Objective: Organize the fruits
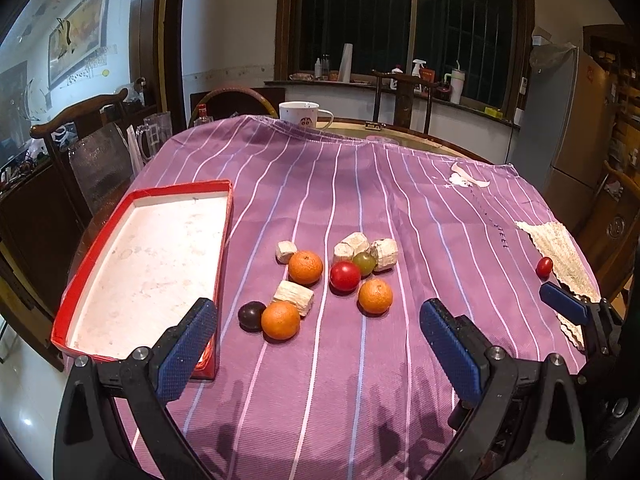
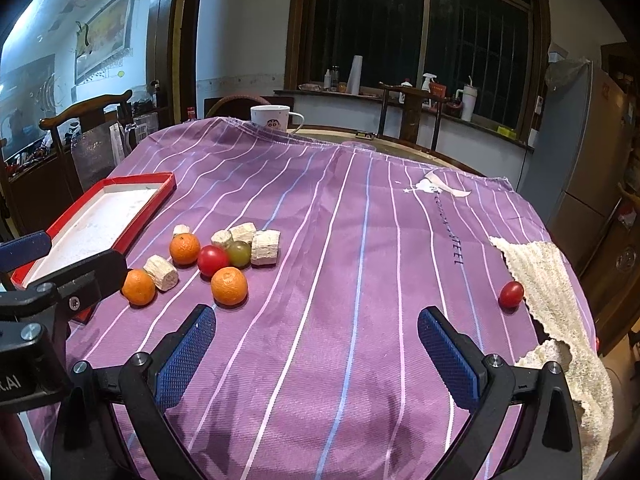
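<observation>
A red-rimmed white tray (image 1: 224, 216) lies at the left, also in the right wrist view (image 2: 160, 184). Three oranges (image 1: 305, 267) (image 1: 280, 320) (image 1: 375, 296), a red tomato (image 1: 345, 276), a green grape (image 1: 364, 263), a dark plum (image 1: 251, 315) and several pale chunks (image 1: 294, 297) lie clustered on the purple striped cloth. A second small tomato (image 2: 511, 294) sits apart at the right by a beige towel (image 2: 560, 300). My left gripper (image 1: 318, 344) is open and empty, short of the cluster. My right gripper (image 2: 316, 348) is open and empty over bare cloth.
A white mug (image 1: 299, 114) stands at the table's far edge. Wooden chairs (image 1: 80, 128) and glass jugs (image 1: 154, 136) stand at the left. A fridge (image 2: 580, 152) is at the right. The left gripper's body (image 2: 48, 280) shows at the left of the right wrist view.
</observation>
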`<state>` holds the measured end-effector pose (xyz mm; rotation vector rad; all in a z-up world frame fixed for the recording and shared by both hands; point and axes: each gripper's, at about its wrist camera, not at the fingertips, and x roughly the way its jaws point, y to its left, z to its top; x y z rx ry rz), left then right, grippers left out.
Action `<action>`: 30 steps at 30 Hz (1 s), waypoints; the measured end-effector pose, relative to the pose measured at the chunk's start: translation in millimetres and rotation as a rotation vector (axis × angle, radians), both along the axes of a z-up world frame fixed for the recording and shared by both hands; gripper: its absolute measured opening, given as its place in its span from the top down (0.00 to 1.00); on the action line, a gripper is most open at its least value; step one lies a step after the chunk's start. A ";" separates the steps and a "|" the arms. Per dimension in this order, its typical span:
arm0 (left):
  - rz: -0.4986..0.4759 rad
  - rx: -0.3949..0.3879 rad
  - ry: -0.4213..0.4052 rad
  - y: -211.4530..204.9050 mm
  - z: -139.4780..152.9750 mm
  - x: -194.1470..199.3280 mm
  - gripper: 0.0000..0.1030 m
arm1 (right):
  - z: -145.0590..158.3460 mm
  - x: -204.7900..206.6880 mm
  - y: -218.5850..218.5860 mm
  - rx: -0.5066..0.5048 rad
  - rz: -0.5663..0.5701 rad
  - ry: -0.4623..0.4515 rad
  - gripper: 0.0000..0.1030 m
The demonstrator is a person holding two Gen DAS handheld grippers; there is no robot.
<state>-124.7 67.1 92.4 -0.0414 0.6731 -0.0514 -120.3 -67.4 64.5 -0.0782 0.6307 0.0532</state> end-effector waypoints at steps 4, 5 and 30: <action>-0.025 -0.023 0.030 2.9 -5.7 6.9 0.02 | -3.6 5.5 -2.3 0.002 0.003 0.013 0.00; -0.028 -0.033 0.037 7.1 -6.2 9.4 0.02 | -3.6 7.1 -3.2 0.000 0.004 0.017 0.00; -0.219 0.042 0.162 1.9 -52.0 48.9 0.43 | -2.1 32.7 -125.7 0.124 -0.119 0.098 0.24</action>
